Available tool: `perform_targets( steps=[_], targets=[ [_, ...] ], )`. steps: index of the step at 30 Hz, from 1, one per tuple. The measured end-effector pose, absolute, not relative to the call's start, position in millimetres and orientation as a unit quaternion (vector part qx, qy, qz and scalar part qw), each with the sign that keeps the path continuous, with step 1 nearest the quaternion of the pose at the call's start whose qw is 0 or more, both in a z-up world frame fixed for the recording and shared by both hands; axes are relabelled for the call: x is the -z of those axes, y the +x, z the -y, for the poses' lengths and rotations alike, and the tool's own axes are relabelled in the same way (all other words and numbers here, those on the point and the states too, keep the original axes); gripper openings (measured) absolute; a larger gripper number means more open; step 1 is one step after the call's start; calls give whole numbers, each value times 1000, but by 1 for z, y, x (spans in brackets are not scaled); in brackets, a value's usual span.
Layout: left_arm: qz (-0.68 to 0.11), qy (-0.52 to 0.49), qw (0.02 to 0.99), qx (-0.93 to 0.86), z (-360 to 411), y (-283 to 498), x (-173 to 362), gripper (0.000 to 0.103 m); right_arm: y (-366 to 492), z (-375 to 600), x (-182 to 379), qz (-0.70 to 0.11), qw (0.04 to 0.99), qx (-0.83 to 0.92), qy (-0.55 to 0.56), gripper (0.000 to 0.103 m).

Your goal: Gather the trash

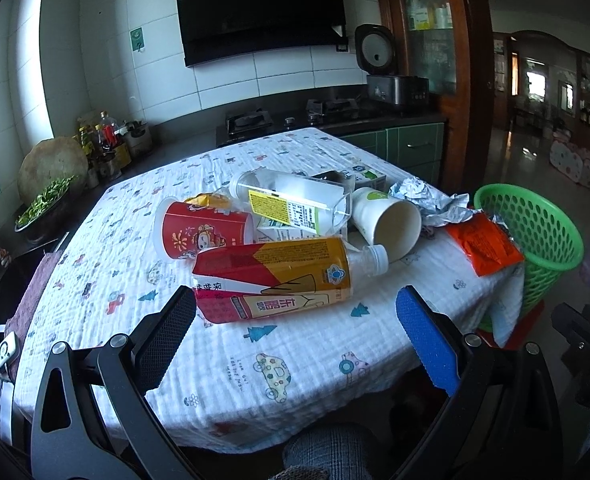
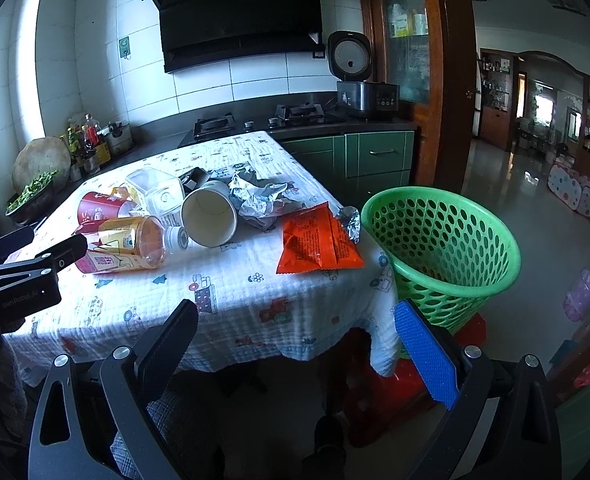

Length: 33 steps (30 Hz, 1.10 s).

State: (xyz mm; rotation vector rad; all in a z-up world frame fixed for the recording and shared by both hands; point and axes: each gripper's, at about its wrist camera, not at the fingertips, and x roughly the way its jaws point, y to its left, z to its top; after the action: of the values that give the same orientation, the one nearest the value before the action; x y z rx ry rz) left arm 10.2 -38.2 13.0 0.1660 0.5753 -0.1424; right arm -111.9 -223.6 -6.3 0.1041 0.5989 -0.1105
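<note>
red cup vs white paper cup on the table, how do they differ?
The red cup carries a printed cartoon pattern; the white paper cup is plain apart from a green mark. The red cup lies on the pile's left side, the white paper cup on its right, nearer the green basket. Both lie tipped on their sides.

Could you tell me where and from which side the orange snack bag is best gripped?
Grip the orange snack bag at its crimped near edge, coming in low from the front with the right gripper. It lies flat, puffed in the middle, so only the thin edge likely fits between the fingers.
</note>
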Motion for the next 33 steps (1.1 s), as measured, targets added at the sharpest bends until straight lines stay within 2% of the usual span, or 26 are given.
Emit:
perform_targets(
  steps=[18, 33],
  targets=[
    [-279, 85, 954, 73, 39, 16, -16, 98, -107, 224, 4, -295, 953, 56, 46, 96],
    [-274, 84, 956, 60, 7, 54, -26, 98, -55, 238, -4, -310, 949, 35, 38, 94]
  ],
)
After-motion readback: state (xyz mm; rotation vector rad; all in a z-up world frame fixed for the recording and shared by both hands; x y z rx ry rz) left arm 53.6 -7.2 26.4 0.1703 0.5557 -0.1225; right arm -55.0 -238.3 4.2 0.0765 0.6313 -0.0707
